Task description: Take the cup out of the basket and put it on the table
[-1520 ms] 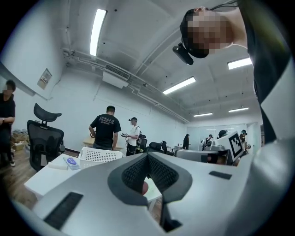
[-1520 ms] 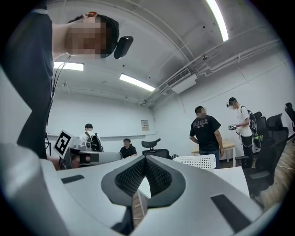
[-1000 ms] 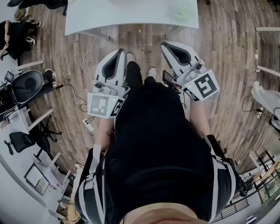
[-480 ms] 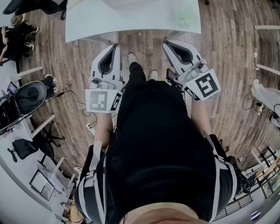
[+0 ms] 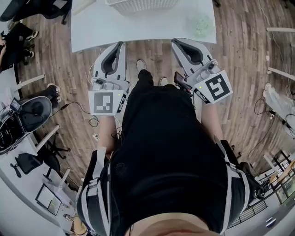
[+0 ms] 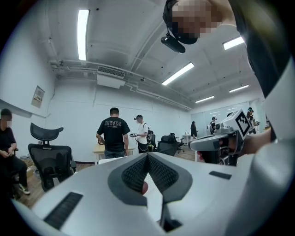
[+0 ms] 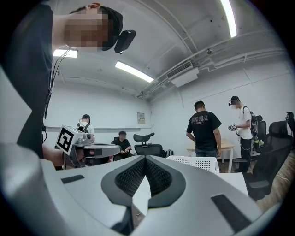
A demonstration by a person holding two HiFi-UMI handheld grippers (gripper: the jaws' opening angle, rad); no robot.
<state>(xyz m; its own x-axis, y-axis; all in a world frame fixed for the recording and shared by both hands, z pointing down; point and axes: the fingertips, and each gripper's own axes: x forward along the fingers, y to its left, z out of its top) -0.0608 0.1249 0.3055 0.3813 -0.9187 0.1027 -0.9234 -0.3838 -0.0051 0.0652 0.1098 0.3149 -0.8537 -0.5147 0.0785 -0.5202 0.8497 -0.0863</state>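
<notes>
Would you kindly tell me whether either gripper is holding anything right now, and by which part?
Nothing is held: the left gripper and the right gripper each have their jaws together with nothing between them.

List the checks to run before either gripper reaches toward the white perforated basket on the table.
1. Left gripper empty: ok, jaws together with nothing between them.
2. Right gripper empty: ok, jaws together with nothing between them.
3. Jaws opened for a grasp: not ok, both are shut.
4. White perforated plastic basket in sight: ok, it stands at the far side of the white table.
5. Cup located: cannot tell, no view shows the inside of the basket.
6. Set-down space: ok, bare tabletop lies in front of the basket; a pale green crumpled thing sits toward the right.
</notes>
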